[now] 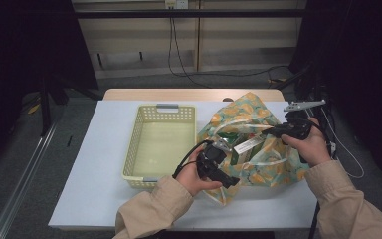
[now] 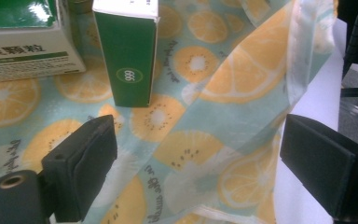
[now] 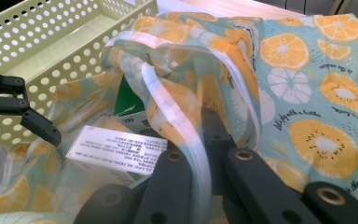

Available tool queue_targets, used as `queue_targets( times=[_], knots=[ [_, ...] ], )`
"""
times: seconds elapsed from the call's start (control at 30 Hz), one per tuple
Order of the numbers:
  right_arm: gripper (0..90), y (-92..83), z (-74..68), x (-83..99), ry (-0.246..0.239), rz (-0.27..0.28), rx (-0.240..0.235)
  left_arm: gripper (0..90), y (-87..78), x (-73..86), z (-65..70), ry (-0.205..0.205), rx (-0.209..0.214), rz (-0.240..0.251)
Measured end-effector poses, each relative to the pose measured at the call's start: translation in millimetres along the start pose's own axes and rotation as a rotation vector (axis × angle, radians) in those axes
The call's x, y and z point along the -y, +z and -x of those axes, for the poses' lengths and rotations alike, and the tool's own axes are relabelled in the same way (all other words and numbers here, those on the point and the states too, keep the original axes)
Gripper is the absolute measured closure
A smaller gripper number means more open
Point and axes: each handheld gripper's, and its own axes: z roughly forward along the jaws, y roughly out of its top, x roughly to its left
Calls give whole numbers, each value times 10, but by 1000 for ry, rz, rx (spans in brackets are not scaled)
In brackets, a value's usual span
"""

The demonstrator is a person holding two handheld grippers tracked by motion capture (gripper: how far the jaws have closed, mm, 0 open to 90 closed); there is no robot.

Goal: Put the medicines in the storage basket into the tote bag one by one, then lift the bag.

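The right tongs [image 3: 200, 154] are clamped on the white handle strap [image 3: 186, 126] of the fruit-print bag [image 1: 251, 144]. The left tongs [image 2: 196, 163] stand apart above the bag's opening, a green medicine box [image 2: 130, 56] just ahead of them; a yellow basket [image 1: 144, 144] lies beside.

Around your work: a pale yellow basket [image 1: 138, 144] on a white table [image 1: 94, 189].
You have the perforated basket sitting empty just left of centre; black cables [image 1: 179, 59] hang behind the table's far edge.
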Motion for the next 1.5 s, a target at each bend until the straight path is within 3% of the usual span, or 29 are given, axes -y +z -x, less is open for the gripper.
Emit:
queue_targets(
  times=[0.13,0.27,0.37,0.57,0.67,0.73,1.0,1.17,1.5],
  knots=[
    [897,-17,2,-8,3,7,3,169,16,-1,6,6,1,-14],
    [897,-33,1,-14,5,9,4,293,24,-11,-21,2,14,-46],
    [897,-39,-5,-22,1,13,4,423,29,-15,-25,-5,18,-61],
    [897,-52,-5,-20,3,16,3,744,40,-23,-18,25,17,-97],
    [897,-62,2,-15,1,17,5,877,25,-19,-26,0,21,-87],
    [897,-69,5,-13,4,19,6,894,6,-23,-42,-5,28,-91],
    [897,-71,-8,-6,1,22,3,900,-157,-121,-15,-54,45,-12],
    [897,-71,-18,-12,-5,25,-1,900,-245,-197,-3,-55,50,18],
    [897,-126,-35,-60,-11,40,-4,900,-482,-474,36,-14,-6,73]
  ],
)
